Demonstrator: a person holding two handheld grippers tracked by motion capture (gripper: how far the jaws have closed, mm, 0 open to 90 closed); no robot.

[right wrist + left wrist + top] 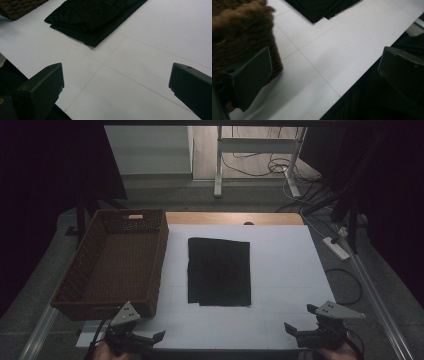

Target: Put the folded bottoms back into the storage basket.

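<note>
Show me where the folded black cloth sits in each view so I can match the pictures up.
High view: the folded black cloth lies flat mid-table on the white tabletop, right of the wicker basket.
Left gripper view: its corner is at the top edge, centre.
Right gripper view: it runs across the upper left.
Shared landmark: the wicker basket, at left in the left gripper view and in the top-left corner of the right gripper view.

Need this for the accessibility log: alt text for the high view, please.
A folded black cloth lies flat mid-table on the white table, apart from a brown wicker basket at its left. At the near edge, the left gripper and right gripper are open, touching neither.
</note>
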